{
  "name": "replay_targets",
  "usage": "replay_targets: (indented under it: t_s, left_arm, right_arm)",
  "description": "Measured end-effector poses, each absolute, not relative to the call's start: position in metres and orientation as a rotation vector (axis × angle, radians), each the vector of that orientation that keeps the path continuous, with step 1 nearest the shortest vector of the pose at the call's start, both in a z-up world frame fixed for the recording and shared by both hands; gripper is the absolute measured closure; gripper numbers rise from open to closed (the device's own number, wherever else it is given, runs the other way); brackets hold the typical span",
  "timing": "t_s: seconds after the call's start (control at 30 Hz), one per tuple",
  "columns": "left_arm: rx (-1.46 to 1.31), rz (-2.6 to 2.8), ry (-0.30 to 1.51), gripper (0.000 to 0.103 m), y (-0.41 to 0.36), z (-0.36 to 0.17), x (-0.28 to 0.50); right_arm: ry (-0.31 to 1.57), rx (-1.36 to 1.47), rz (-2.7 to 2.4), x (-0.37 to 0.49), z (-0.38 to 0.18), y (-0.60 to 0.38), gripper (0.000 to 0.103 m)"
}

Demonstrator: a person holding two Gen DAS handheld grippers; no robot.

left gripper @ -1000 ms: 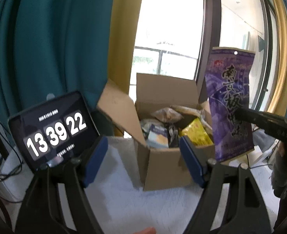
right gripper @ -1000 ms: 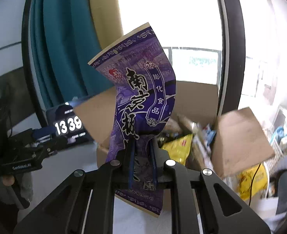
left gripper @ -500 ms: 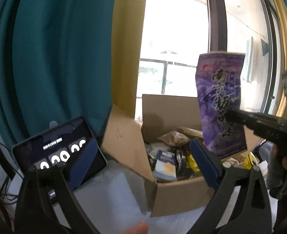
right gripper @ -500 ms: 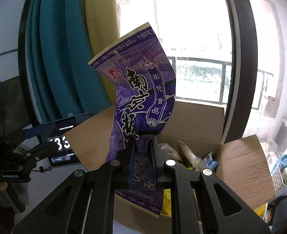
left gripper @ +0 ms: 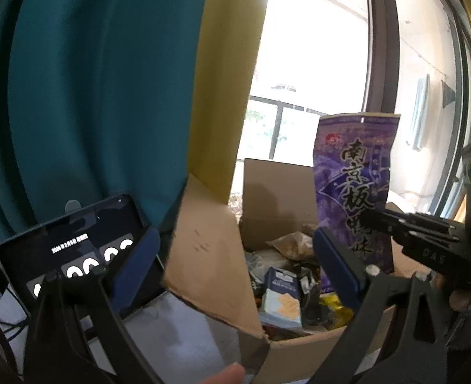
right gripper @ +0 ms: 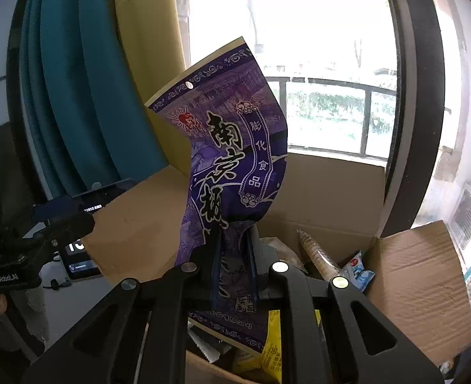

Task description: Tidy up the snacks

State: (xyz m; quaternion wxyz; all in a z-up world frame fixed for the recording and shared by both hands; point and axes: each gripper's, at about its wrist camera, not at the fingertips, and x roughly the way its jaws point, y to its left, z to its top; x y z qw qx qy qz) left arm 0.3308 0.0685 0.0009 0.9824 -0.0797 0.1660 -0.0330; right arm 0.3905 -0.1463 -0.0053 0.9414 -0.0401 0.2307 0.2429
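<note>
My right gripper (right gripper: 233, 265) pinches the purple snack bag (right gripper: 225, 160) near its lower end, upright and slightly bent, above the open cardboard box (left gripper: 299, 345) crammed with mixed snack packets (left gripper: 281, 300).

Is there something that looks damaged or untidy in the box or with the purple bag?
The purple bag is creased where the right gripper pinches its lower part. Snacks lie jumbled in the cardboard box. No tear or spill shows.

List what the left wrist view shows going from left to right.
Teal curtain → clock tablet → open flap of the cardboard box → blue carton inside it → purple snack bag → right gripper clamping that bag.
</note>
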Motion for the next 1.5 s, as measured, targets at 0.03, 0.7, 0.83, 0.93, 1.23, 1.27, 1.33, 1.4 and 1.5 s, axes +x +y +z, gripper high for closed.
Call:
replay_targets:
  t_s: [0.03, 0.7, 0.83, 0.93, 1.23, 1.27, 1.33, 1.4, 1.5]
  left_arm:
    - [-0.166, -0.067, 0.345, 0.005, 0.07, -0.002, 0.334]
    - [-0.161, 0.008, 0.427, 0.005, 0.068, -0.015, 0.345]
    - [-0.16, -0.006, 0.417, 0.005, 0.059, -0.011, 0.338]
    - [-0.138, -0.03, 0.41, 0.005, 0.046, -0.007, 0.33]
    - [-0.128, -0.021, 0.358, 0.005, 0.024, 0.008, 0.292]
    - [-0.126, -0.024, 0.357, 0.005, 0.023, 0.008, 0.288]
    - [-0.116, -0.026, 0.355, 0.005, 0.019, 0.008, 0.278]
    - [-0.113, -0.028, 0.353, 0.005, 0.017, 0.008, 0.269]
    - [-0.109, -0.036, 0.352, 0.005, 0.014, 0.006, 0.254]
  right_arm:
    - [0.473, -0.081, 0.494, 0.392, -0.007, -0.146, 0.087]
    - [0.61, -0.091, 0.426, 0.412, -0.035, -0.129, 0.063]
    - [0.595, -0.089, 0.423, 0.399, -0.032, -0.138, 0.063]
    - [0.586, -0.085, 0.414, 0.386, -0.029, -0.147, 0.063]
    - [0.565, -0.106, 0.397, 0.341, -0.018, -0.164, 0.063]
    - [0.563, -0.109, 0.397, 0.336, -0.016, -0.165, 0.063]
    - [0.558, -0.111, 0.398, 0.325, -0.015, -0.168, 0.063]
    - [0.553, -0.111, 0.398, 0.313, -0.014, -0.17, 0.063]
    - [0.543, -0.114, 0.393, 0.297, -0.014, -0.174, 0.062]
